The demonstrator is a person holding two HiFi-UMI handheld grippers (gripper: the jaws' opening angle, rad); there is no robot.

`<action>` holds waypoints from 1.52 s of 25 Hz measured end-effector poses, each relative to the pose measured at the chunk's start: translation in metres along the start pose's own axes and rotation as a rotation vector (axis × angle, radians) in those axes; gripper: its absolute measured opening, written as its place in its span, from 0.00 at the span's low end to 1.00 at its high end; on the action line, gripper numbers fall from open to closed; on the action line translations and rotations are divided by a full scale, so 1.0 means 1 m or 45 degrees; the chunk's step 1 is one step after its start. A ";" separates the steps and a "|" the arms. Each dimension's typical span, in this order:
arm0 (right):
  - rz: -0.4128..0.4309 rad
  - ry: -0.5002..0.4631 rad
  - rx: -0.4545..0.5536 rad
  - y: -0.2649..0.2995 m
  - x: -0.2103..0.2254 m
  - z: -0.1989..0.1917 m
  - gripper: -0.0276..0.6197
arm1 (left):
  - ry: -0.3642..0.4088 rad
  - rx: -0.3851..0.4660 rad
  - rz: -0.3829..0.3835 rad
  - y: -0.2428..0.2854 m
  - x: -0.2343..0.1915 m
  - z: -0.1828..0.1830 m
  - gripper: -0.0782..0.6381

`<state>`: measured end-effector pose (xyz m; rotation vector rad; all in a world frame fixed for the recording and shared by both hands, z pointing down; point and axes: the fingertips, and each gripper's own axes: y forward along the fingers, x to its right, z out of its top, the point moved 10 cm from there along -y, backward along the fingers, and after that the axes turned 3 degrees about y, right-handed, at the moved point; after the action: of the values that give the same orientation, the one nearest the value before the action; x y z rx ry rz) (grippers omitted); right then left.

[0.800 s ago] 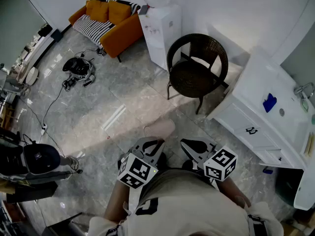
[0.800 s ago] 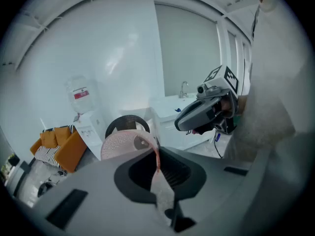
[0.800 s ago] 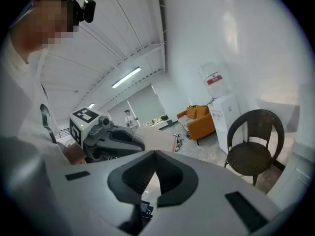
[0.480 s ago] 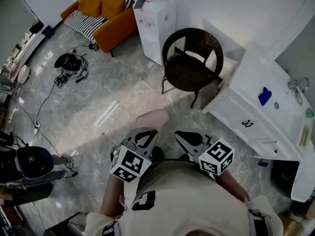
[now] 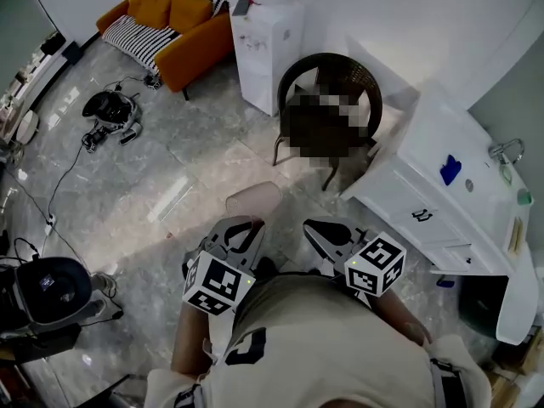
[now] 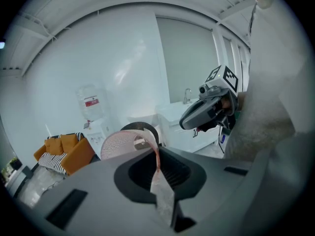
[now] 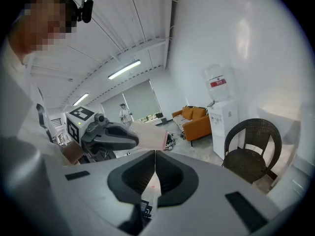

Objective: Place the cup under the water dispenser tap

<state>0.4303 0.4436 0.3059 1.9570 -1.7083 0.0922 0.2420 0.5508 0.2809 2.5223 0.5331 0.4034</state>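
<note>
I'm carrying the cup point(image 5: 253, 201) in my left tongs point(image 5: 241, 230). Their jaws are clenched on its thin pink wall just below the rim, so the cup juts out in front of them, tipped over with its mouth turned toward the water dispenser point(image 5: 266, 45). My right tongs point(image 5: 325, 233) are pressed together on nothing, riding level with the left ones and no nearer the dispenser. Over the last moment the room has slid a little leftward in my head view. More of the white sink counter point(image 5: 442, 185), to the right of the dispenser, has come into sight, while the orange sofa point(image 5: 174, 24) on the dispenser's far side has drifted toward the corner. The dispenser itself has kept its place at the top of that view, against the wall. The grip has not altered: the cup sits in the left jaws as it did, and the right jaws have stayed closed. I read this as a small turn of my body, not a real gain of ground. The cup is still well apart from the dispenser, with open floor between them and the wicker chair point(image 5: 367, 79) just beside the dispenser on my right. The tap is too small to make out from here. Most of the approach, I judge, is still ahead, and the cup must be turned upright before it goes under.
</note>
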 end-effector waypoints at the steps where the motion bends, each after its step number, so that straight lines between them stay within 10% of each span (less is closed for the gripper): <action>1: -0.006 -0.002 -0.010 0.005 -0.001 0.001 0.09 | -0.011 0.015 0.011 -0.004 -0.006 -0.002 0.20; 23: 0.251 -0.181 -0.257 0.112 -0.058 0.019 0.08 | 0.037 -0.099 0.072 -0.078 -0.074 -0.075 0.20; 38: 0.287 -0.159 -0.225 0.130 -0.004 0.035 0.08 | 0.100 -0.252 0.048 -0.032 -0.092 -0.063 0.20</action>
<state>0.2971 0.4250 0.3190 1.6688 -1.9436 -0.0989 0.1283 0.5622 0.2989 2.3369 0.4524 0.5440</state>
